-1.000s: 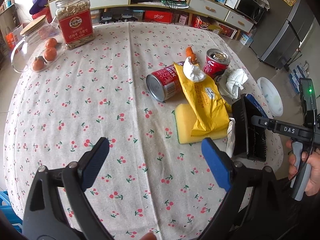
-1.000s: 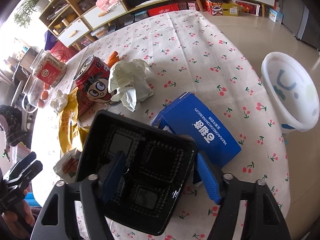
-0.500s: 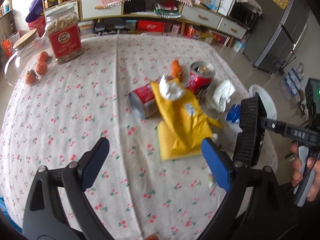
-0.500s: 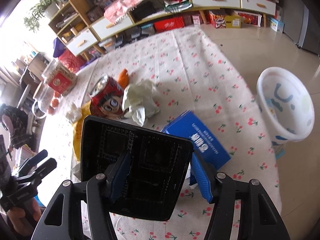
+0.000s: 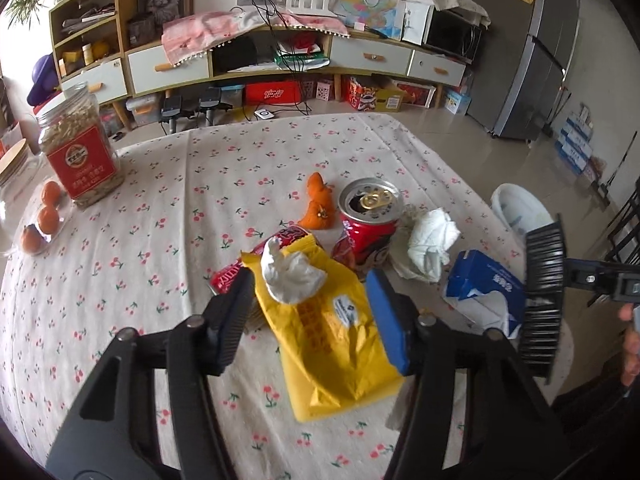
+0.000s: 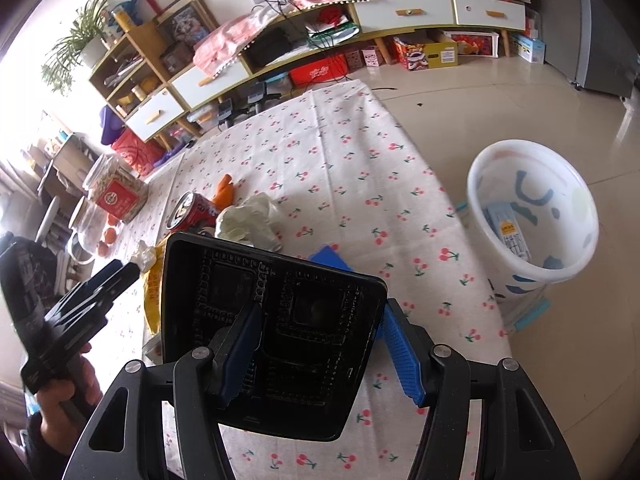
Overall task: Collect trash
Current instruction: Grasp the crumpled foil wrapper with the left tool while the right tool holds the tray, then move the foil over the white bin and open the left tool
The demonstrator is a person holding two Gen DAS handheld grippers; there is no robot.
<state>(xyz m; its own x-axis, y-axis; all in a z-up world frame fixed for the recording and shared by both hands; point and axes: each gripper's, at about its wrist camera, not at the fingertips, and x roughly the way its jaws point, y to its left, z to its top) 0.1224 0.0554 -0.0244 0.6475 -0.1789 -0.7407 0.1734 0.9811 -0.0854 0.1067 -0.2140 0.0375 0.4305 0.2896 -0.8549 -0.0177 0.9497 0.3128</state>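
Left wrist view shows our left gripper [image 5: 316, 316] now hanging over the yellow bag [image 5: 336, 328], where a second ago it stood back over bare tablecloth [image 5: 160, 184]; its jaws have just been closing, with the bag below them but not pinched, a gap remaining. Our right gripper [image 6: 320, 344] stays clamped on the black tray [image 6: 272, 320], which has risen off the table and now hides most of the blue box [image 6: 328, 258]. On the floor the white bin [image 6: 532, 216] holds a bluish packet; we cannot read it. An upright can [image 5: 370, 220] stands open beside crumpled tissue [image 5: 430, 242]. A second can under the bag is mostly hidden.
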